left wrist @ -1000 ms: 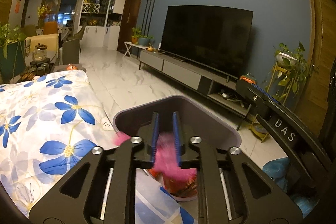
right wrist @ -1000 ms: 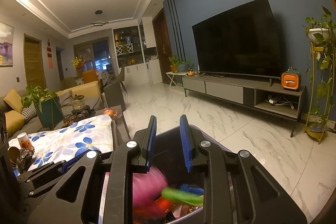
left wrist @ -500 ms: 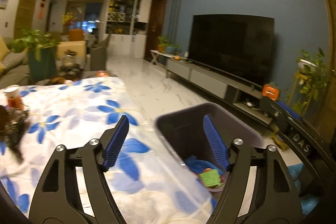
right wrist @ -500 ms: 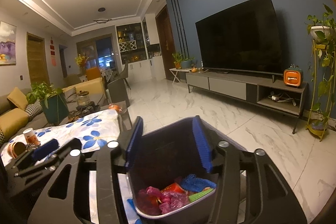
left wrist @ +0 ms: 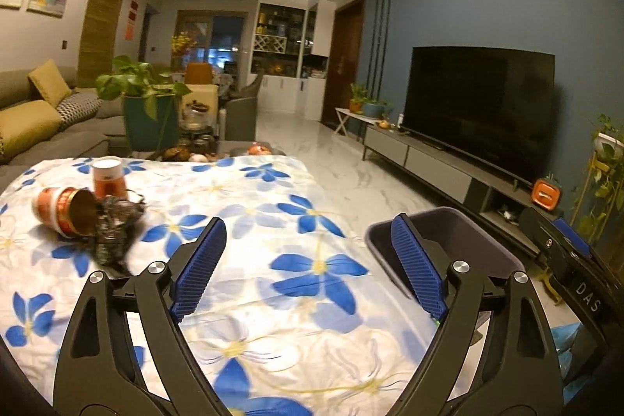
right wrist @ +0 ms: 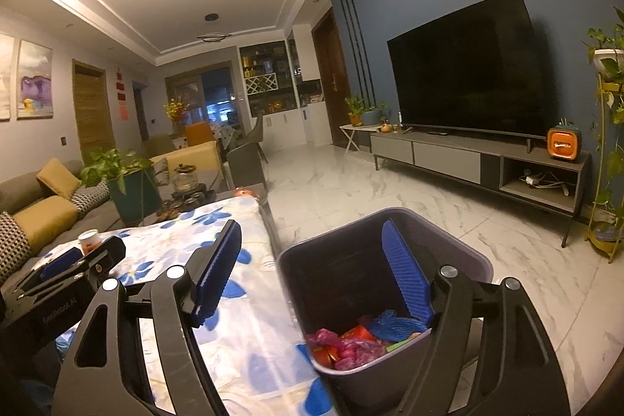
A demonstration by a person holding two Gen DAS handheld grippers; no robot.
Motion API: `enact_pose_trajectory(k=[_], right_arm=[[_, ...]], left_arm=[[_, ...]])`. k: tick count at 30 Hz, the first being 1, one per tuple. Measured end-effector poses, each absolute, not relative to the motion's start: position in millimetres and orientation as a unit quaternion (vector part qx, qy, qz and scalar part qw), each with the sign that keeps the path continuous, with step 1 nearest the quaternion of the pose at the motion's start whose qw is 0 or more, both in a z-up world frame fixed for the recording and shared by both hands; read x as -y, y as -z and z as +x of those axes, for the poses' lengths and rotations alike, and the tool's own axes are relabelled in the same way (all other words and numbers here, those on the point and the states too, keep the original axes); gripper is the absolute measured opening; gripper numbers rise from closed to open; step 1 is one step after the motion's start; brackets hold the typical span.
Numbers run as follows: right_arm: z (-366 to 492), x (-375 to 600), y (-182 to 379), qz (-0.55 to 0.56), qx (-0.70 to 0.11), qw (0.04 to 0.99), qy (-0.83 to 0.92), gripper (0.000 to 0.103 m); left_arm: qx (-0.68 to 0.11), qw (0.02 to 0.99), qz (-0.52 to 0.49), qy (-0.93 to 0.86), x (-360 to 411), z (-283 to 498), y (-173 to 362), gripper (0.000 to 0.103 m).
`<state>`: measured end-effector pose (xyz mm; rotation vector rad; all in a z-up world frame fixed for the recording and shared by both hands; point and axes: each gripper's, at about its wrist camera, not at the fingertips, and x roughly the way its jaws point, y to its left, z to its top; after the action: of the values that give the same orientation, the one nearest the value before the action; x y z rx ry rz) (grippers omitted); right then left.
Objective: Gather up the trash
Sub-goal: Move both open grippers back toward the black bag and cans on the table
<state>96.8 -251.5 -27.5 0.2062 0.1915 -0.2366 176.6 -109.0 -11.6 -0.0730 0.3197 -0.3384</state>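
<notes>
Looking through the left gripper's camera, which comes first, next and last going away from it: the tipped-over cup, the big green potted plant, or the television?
1. Tipped-over cup, on the flowered cloth, left of the open left gripper.
2. Potted plant, past the table's far end, left.
3. Television, on the blue wall, far right.

We see a dark grey bin [right wrist: 384, 303] standing upright on the floor, just beside the desk's edge, its top open. Inside lies a heap of trash: crumpled pink wrap [right wrist: 353, 347], red packets [right wrist: 357, 334], a blue scrap [right wrist: 392, 324] and a green sliver [right wrist: 397, 346]. On the desk's far left we find what is uncollected: one red cup [left wrist: 64, 209] tipped on its side, mouth towards us, a second cup [left wrist: 108, 177] upright just behind it, and a crumpled dark wrapper [left wrist: 115, 231] touching the fallen cup's mouth. These lie well apart from the bin.
</notes>
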Motion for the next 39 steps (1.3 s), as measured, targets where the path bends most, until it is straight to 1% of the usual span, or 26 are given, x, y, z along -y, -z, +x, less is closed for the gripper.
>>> enact_pose_trajectory(k=[9,17,29,39], right_arm=[[97,218,23,0.091,-0.096,0.988,0.084,0.073],[119,174,30,0.087,-0.118,0.989,0.036,0.073],[179,72,48,0.057,-0.160,0.984,-0.054,0.073],[246,1,59,0.041,-0.191,0.977,-0.091,0.073]], left_arm=[[-0.150,0.980,-0.042,0.122,61,165,12,0.086],[-0.161,0.985,-0.051,0.045,-10,167,27,0.086],[-0.162,0.981,-0.091,-0.059,-114,180,42,0.086],[-0.147,0.979,-0.102,-0.099,-156,190,38,0.086]])
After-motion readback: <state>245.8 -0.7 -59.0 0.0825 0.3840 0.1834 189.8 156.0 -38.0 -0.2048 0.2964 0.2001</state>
